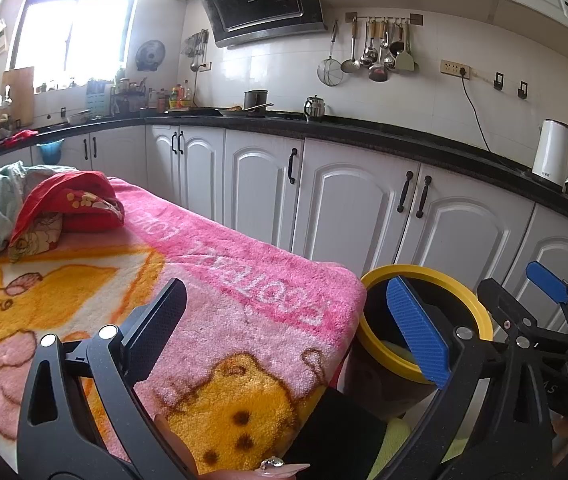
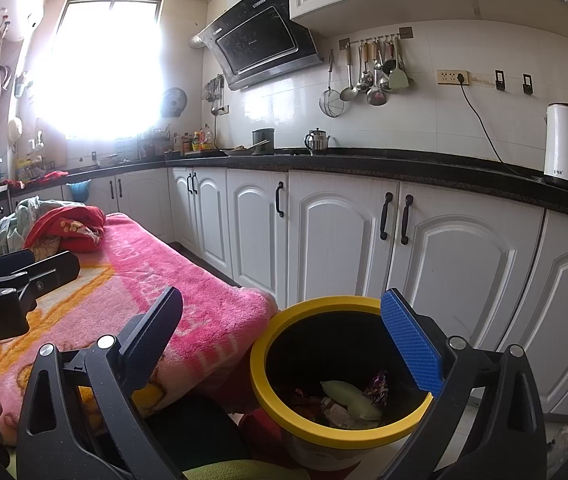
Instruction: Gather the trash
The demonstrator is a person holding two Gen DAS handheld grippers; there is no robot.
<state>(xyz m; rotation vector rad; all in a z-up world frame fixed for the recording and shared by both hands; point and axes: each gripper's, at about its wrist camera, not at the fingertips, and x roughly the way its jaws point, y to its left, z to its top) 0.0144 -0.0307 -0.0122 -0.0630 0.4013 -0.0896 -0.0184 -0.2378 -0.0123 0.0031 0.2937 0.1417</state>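
where "genrobot.ai" marks the left tool [image 2: 23, 276], right tool [image 2: 284, 344] agape above yellow-rimmed bin [image 2: 324, 436]

Yellow-rimmed bin [image 2: 284, 412] upright beside the blanket, holding crumpled wrappers [image 2: 348, 400]

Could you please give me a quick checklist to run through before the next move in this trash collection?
1. Right gripper open and holding nothing: ok.
2. Left gripper open and holding nothing: ok.
3. Yellow-rimmed bin upright beside the blanket-covered table, mouth unobstructed: ok.
4. Earlier trash inside the bin, including wrappers: ok.
5. Pink blanket free of loose trash where visible: ok; under the red cloth and the far end: cannot tell.
6. The two grippers apart from each other: ok.
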